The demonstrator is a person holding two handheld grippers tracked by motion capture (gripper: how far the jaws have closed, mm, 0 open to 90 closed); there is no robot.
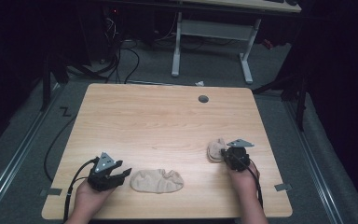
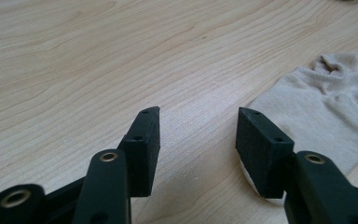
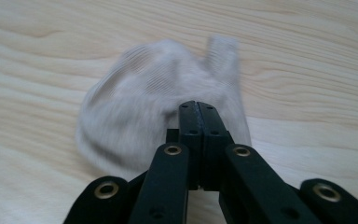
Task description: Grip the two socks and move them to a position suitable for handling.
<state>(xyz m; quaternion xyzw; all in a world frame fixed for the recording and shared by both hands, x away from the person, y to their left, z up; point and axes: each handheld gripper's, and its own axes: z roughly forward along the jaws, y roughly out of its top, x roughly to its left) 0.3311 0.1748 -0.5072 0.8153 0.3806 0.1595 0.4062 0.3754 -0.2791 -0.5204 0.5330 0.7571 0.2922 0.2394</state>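
Socks: right gripper (image 3: 199, 108), fingers pressed together on the crumpled sock (image 3: 135, 116), should lift gently; left gripper (image 2: 198, 126) fingers spread beside the flat sock (image 1: 157, 181).

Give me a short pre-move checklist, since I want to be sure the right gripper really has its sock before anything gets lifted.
1. Right gripper jaws closed: ok, pads meet.
2. Bunched sock pinched between them: cannot tell; the tips lie over the fabric, the picture is blurred.
3. Left gripper open: ok, a wide gap.
4. Flat sock free of the left gripper: ok in the high view; it lies beside it.
5. Table between the socks bare: ok.
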